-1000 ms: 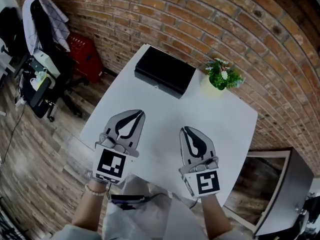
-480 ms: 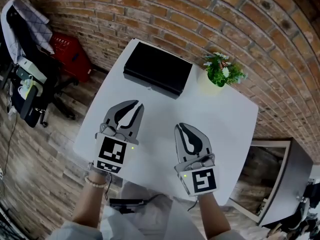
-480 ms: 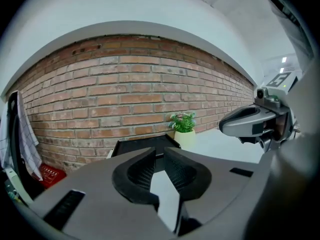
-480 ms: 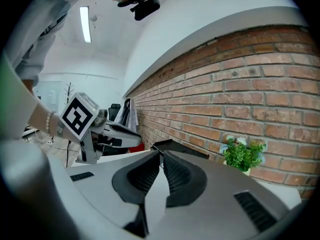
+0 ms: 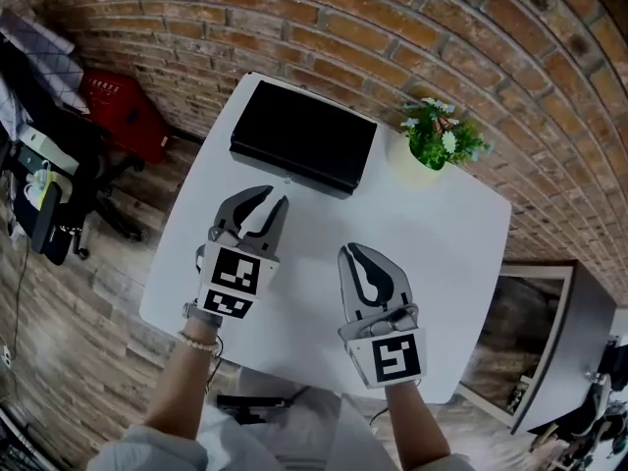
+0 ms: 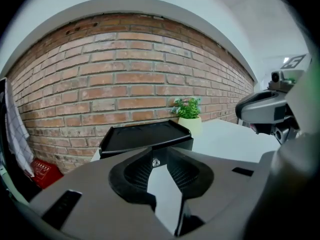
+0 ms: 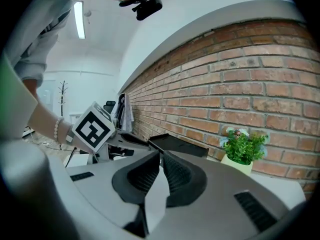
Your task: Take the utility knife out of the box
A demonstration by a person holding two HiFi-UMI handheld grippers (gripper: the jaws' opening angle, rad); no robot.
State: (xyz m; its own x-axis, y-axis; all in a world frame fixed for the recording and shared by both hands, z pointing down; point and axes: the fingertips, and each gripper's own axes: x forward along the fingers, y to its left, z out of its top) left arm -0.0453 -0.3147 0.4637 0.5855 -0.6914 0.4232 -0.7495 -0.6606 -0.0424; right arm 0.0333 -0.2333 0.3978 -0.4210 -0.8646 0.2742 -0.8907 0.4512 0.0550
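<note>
A flat black box (image 5: 304,150) lies with its lid down at the far side of the white table (image 5: 442,253). No utility knife shows in any view. My left gripper (image 5: 265,200) is open, its tips just short of the box's front edge. In the left gripper view the box (image 6: 145,136) fills the middle, and its small metal latch (image 6: 156,162) shows in the gap of the left gripper (image 6: 160,156). My right gripper (image 5: 355,253) is shut and empty over the table's middle, farther from the box (image 7: 177,144). Its pads nearly touch in the right gripper view (image 7: 161,156).
A potted green plant (image 5: 439,145) stands at the table's far right, next to the box. A brick wall (image 5: 412,27) runs behind the table. To the left on the wooden floor are a red crate (image 5: 123,111) and an office chair (image 5: 44,165).
My left gripper has moved forward toward the box and its jaws have parted. The right gripper has shifted only slightly and stays shut.
</note>
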